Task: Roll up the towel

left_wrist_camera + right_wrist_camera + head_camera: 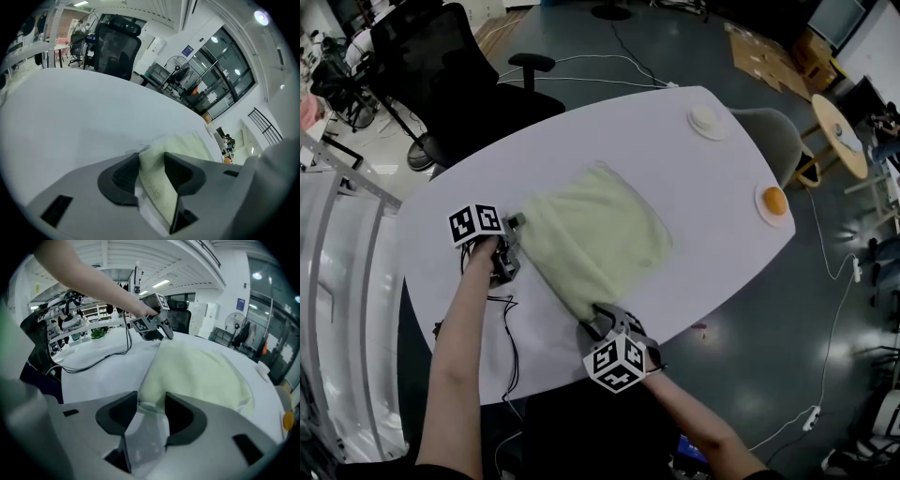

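The towel [595,239] is lying on the white worktop [675,159], close to the edge where the person is standing. It is pale yellow-green and soft. It is lying mostly flat, with a few bumps, and it is not rolled yet.

The left tool [517,227] is biting the towel's left corner. Its jaws are part way closed, and the cloth is filling the gap between the pads. The right tool [598,317] is doing the same at the near corner, pinching a little bit of the edge. So both tools are holding the same side of the towel, and I think the rolling is just about to begin.

Here is what could go wrong. Each tool is only holding a small bit of cloth, so a corner could slip out if the person pulls too hard. If one tool is turning faster than the other, the roll could come out crooked. The towel could also slide along the smooth worktop and not curl over.

A black cable [508,328] is lying just beside the left tool and could get caught. A white disc [707,119] and an orange thing [773,202] are sitting far away, so they look safe.
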### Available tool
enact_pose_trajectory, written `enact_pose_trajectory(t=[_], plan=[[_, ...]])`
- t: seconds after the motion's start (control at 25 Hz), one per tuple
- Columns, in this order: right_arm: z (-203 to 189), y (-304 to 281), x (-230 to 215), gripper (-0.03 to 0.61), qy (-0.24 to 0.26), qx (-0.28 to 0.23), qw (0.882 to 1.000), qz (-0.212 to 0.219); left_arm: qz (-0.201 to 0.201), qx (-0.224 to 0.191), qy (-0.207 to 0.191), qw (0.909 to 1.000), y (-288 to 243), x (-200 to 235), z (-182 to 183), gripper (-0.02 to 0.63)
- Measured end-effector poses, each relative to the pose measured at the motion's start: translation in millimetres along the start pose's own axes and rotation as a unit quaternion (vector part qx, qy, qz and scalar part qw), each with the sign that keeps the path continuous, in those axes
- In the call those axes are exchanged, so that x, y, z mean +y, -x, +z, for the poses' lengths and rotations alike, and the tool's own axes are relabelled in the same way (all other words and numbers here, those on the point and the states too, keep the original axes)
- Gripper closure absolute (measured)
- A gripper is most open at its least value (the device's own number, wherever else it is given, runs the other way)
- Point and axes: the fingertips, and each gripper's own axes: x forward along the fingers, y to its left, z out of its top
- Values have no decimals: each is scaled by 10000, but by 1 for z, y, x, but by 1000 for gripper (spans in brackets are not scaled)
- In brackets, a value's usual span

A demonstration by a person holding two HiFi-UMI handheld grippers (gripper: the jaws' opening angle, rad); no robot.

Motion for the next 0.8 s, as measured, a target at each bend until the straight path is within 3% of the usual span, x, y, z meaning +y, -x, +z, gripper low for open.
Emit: enact_pose_trajectory(t=[0.2, 0.28, 0.4, 0.64, 0.8], plan=[[-4, -6, 0, 400, 156, 37, 9998, -122, 77, -5, 51, 10000, -6, 2, -2, 540], [-2, -3, -4, 495, 52, -23, 9998, -201, 88, 4, 66, 9999, -5, 1, -1, 568], [3, 4, -8, 538, -79, -112, 9998, -167, 13, -57, 37, 10000, 1, -5, 7, 575], [24, 19, -2, 545, 133, -275, 9995, -87, -73, -238, -169, 9995, 26, -12, 26, 575], [42, 26, 17, 545, 224, -427, 9988, 123, 33, -359, -98, 9993, 46, 4, 30, 575]])
